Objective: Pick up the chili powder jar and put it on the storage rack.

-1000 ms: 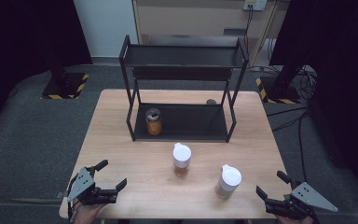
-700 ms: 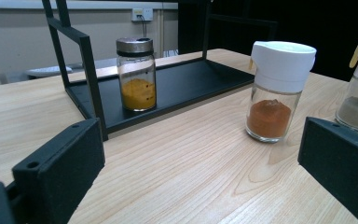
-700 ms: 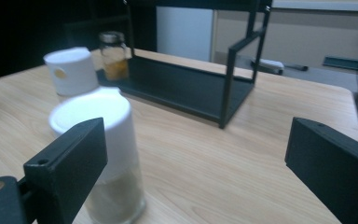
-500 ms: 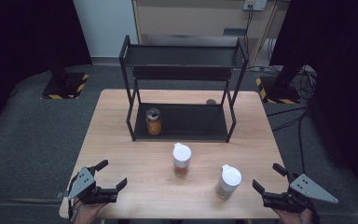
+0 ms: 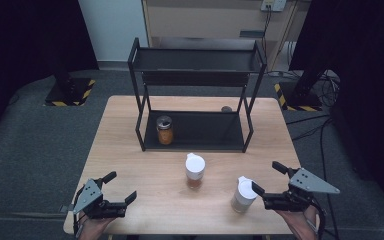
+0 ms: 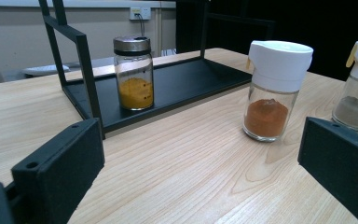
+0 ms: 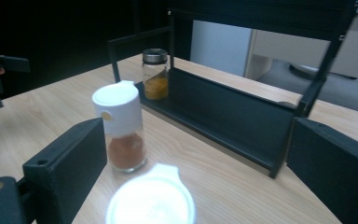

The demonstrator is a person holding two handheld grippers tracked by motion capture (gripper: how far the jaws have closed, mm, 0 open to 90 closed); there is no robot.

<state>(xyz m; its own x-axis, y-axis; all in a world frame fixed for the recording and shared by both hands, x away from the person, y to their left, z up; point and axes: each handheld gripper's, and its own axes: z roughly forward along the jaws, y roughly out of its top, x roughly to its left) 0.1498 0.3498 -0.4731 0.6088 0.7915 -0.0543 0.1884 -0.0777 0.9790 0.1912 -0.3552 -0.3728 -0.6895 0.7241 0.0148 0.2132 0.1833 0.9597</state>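
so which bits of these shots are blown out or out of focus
In the right gripper view, the nearest white jar lid is overexposed and blurred, its edges glowing; the orange-powder jar behind it is sharper. In the left gripper view, the jars are crisp and the close jaws slightly soft. In the high view, the room's edges fall into darkness.

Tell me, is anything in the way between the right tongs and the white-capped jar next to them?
No. The right tongs are open and point at the grey-powder jar, with only bare table between them. The red-powder jar stands off to the side.
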